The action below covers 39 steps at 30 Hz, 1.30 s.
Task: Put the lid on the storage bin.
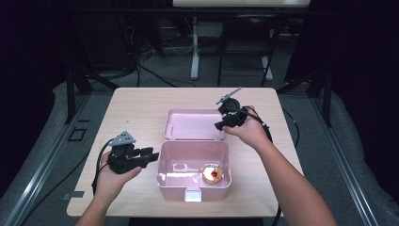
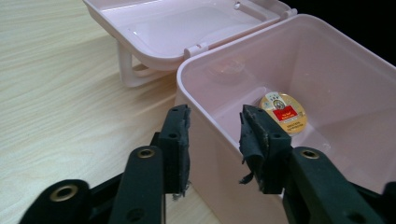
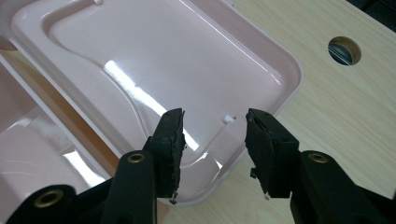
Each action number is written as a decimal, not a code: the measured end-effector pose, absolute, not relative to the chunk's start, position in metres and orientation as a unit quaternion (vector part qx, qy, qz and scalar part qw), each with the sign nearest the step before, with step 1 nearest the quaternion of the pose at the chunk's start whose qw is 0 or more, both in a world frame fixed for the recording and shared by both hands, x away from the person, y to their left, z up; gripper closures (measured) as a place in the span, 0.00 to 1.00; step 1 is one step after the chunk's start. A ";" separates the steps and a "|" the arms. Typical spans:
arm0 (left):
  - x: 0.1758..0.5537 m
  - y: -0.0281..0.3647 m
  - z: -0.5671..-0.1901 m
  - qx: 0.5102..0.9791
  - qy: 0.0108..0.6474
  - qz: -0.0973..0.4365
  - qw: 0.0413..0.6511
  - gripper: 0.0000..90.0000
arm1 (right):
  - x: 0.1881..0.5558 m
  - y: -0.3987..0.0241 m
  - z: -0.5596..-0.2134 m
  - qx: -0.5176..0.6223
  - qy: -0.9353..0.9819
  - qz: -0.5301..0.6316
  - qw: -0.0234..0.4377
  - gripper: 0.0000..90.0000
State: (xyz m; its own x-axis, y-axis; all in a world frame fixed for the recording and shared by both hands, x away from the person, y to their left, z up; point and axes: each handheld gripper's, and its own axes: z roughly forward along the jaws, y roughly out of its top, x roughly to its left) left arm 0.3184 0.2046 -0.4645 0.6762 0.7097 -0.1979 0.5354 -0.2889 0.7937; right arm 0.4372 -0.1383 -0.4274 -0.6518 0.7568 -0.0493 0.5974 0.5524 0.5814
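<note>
I have the pink plastic box (image 1: 194, 172) standing open on the wooden table (image 1: 136, 108), its lid (image 1: 194, 125) folded back flat behind it, and a small round sealed cup with a gold and red label (image 1: 212, 174) resting on the box floor toward the right front corner. My left gripper (image 1: 149, 155) sits at the box's left wall; in the left gripper view its jaws stand about half open and straddle the rim (image 2: 205, 109), one pad outside and one inside, and neither pad presses on the plastic yet. My right gripper (image 1: 222, 123) hovers over the right edge of the lid, jaws likewise about half open with nothing between them, the lid's edge (image 3: 280, 100) lying just below the pads. I judge this to be the step of closing the box: the left steadies the body, the right takes the lid. Next I need to pinch the left wall firmly, lower the right jaws around the lid's rim, clamp, then swing the lid forward over the hinge without dragging the box.
</note>
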 end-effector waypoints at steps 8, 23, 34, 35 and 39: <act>0.318 0.201 -0.467 0.802 0.387 0.096 0.445 0.80 | 0.443 -0.142 -0.435 0.416 0.854 0.275 0.148 0.64; 0.316 0.191 -0.471 0.813 0.373 0.094 0.436 0.85 | 0.451 -0.150 -0.446 0.466 0.825 0.288 0.142 0.65; 0.315 0.190 -0.471 0.815 0.370 0.099 0.436 0.86 | 0.460 -0.154 -0.456 0.497 0.810 0.284 0.126 0.65; 0.315 0.190 -0.471 0.815 0.369 0.098 0.435 0.87 | 0.461 -0.154 -0.456 0.500 0.808 0.285 0.126 0.65; 0.315 0.190 -0.471 0.814 0.370 0.100 0.436 0.87 | 0.464 -0.156 -0.457 0.511 0.800 0.288 0.125 0.67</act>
